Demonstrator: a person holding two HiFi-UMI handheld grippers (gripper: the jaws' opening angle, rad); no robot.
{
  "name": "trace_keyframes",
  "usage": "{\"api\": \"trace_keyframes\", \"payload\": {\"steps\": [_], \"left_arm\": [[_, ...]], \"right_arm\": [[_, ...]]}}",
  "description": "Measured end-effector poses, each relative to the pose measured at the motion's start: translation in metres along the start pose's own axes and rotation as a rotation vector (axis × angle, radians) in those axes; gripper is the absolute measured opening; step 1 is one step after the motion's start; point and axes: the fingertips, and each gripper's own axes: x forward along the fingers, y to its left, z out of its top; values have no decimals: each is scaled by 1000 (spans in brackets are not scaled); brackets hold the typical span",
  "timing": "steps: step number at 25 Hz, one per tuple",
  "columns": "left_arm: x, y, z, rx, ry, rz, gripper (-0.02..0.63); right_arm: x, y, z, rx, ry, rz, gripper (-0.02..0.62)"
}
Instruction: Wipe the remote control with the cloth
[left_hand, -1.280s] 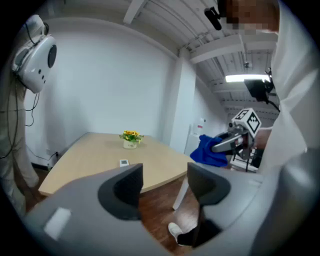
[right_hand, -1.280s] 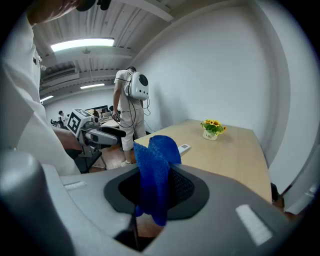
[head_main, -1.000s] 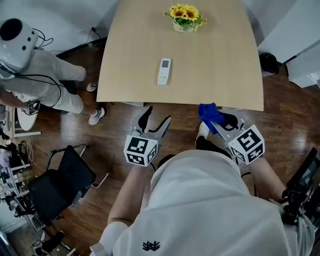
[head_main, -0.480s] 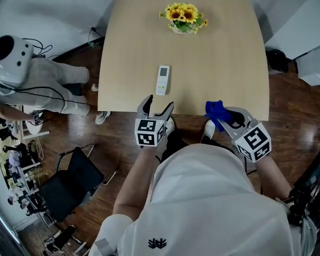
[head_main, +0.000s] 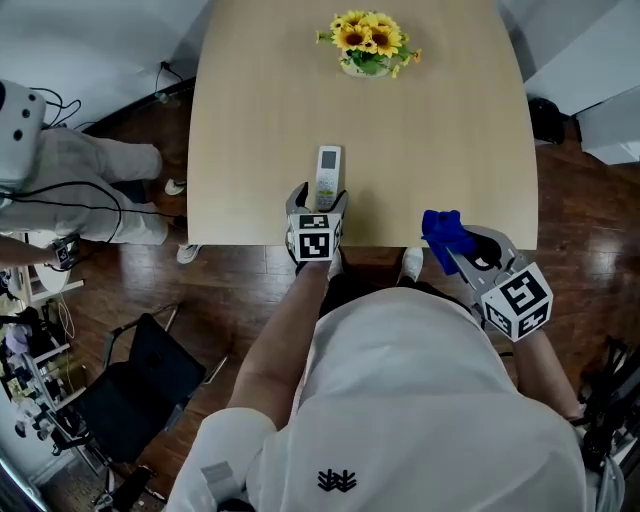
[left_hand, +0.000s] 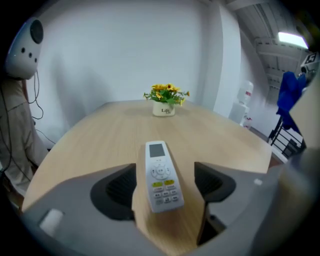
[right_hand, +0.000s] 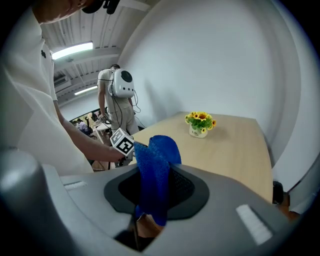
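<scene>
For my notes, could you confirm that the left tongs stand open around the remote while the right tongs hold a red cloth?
Not red: the right gripper view shows the right tongs holding a blue cloth. The rest is right.

White remote control (head_main: 328, 177) flat on table near its front edge, blue cloth (head_main: 444, 236) bunched, raised off table

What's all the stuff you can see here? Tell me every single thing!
table: 1, light wood, middle
remote control: 1, white, by the table's near edge
flower pot: 1, white, yellow flowers, table's far end
cloth: 1, blue, off the table's near edge
chair: 1, black, lower left of the head view
other person: 1, pale clothes, left of the table
left gripper: 1, grey, open around the remote control
right gripper: 1, grey, shut on the cloth
</scene>
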Motion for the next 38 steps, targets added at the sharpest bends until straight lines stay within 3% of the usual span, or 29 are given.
{"api": "trace_keyframes", "payload": {"steps": [10, 13, 16, 19, 23, 28, 38], "left_arm": [[44, 10, -16, -12, 14, 50, 371], [45, 14, -20, -23, 12, 75, 341], [44, 10, -20, 11, -10, 75, 331], [44, 4, -18, 61, -21, 51, 274], [41, 2, -18, 53, -5, 4, 272], [28, -6, -9, 104, -19, -40, 272], [-2, -24, 37, 165, -140, -132, 272]], "right_arm": [[5, -19, 7, -13, 89, -24, 89], [6, -22, 6, -20, 106, -23, 89], [5, -25, 1, -25, 128, -25, 89], [7, -26, 1, -34, 137, -18, 89], [9, -23, 4, -44, 138, -9, 89], [13, -21, 11, -56, 119, -5, 89], [13, -33, 26, -57, 78, -59, 89]]}}
